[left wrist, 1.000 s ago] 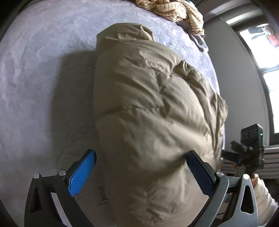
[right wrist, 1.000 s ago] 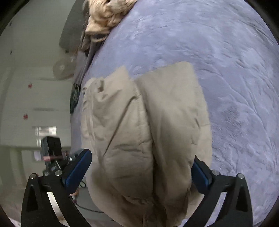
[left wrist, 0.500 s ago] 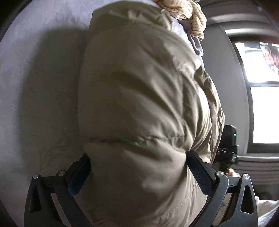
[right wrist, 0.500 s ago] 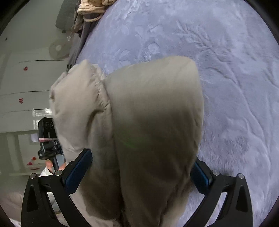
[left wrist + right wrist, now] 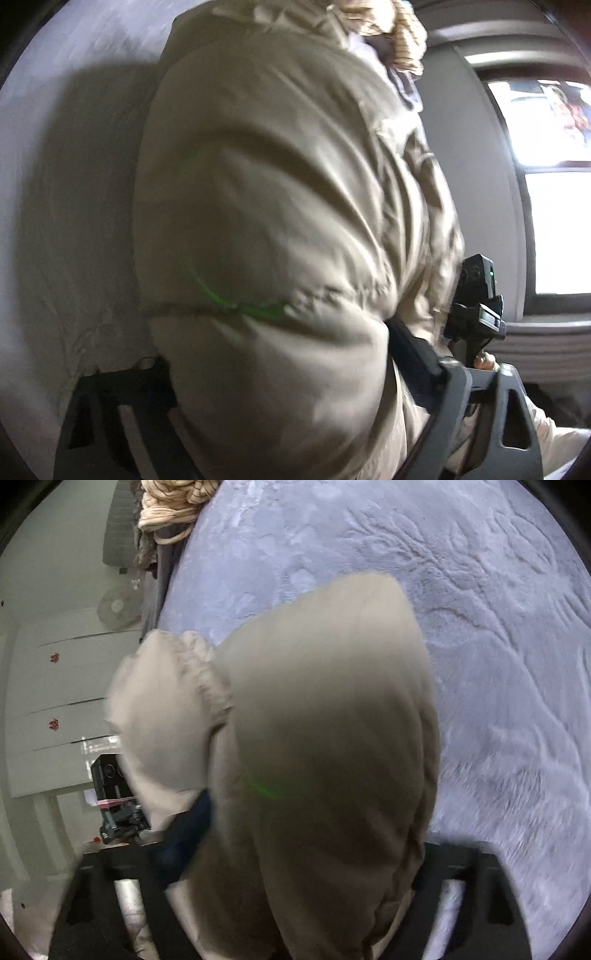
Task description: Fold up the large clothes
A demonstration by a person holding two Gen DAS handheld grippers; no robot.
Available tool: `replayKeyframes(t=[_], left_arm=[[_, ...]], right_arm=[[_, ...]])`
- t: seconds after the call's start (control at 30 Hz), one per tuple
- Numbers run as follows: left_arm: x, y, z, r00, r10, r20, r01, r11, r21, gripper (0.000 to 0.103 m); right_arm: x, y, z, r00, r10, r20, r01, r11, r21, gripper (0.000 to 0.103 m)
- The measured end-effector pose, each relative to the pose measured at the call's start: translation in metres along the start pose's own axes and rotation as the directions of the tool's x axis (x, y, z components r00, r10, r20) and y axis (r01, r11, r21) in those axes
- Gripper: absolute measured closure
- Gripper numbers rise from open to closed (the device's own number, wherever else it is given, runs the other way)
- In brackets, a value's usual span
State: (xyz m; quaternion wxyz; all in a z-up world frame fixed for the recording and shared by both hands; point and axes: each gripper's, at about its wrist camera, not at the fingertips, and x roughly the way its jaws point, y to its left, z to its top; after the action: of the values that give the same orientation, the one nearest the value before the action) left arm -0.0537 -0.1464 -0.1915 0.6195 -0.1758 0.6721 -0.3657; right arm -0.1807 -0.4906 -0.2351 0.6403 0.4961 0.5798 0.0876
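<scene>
Claws now pinching the puffy beige jacket (image 5: 280, 229) on both sides, lifted off the bed (image 5: 461, 590) since a second ago, mid-fold.

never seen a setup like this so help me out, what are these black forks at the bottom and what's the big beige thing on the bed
There is no robot here: a person holds a two-finger gripper in each hand, and a fisheye camera on each looks forward along its fingers. One picture comes from the left gripper, the other from the right gripper. The black forks are those fingers. The beige thing is a puffy jacket, bulging between both pairs of fingers, which look closed on it, above a grey-lilac bedspread. A striped cream cloth is bundled at the far edge. Each camera also glimpses the other gripper.
</scene>
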Motion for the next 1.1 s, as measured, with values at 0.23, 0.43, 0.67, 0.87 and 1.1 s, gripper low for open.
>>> replayKeyframes(t=[0.23,0.43,0.67,0.87,1.1], left_arm=[[-0.023,-0.018,0.017,0.996,-0.085,-0.029,0.088,0.993,0.083,0.031],[-0.075,-0.028,0.061,0.99,-0.12,0.068,0.109,0.983,0.147,0.031],[-0.12,0.002,0.149,0.973,-0.065,0.22,0.037,0.991,0.129,0.031],[-0.114,0.055,0.218,0.967,0.028,0.254,-0.038,0.999,0.034,0.031],[-0.078,0.081,0.226,0.96,0.132,0.245,-0.127,0.991,-0.038,0.011]], right_arm=[[-0.013,0.033,-0.028,0.99,0.032,0.134,-0.035,0.999,0.02,0.06],[0.01,0.085,-0.01,0.981,0.127,0.147,-0.125,0.992,-0.021,0.063],[0.075,0.163,0.066,0.976,0.199,0.092,-0.187,0.974,-0.13,0.063],[0.139,0.189,0.132,0.986,0.156,0.057,-0.147,0.979,-0.144,0.063],[0.166,0.163,0.146,0.993,0.092,0.069,-0.089,0.995,-0.049,0.054]])
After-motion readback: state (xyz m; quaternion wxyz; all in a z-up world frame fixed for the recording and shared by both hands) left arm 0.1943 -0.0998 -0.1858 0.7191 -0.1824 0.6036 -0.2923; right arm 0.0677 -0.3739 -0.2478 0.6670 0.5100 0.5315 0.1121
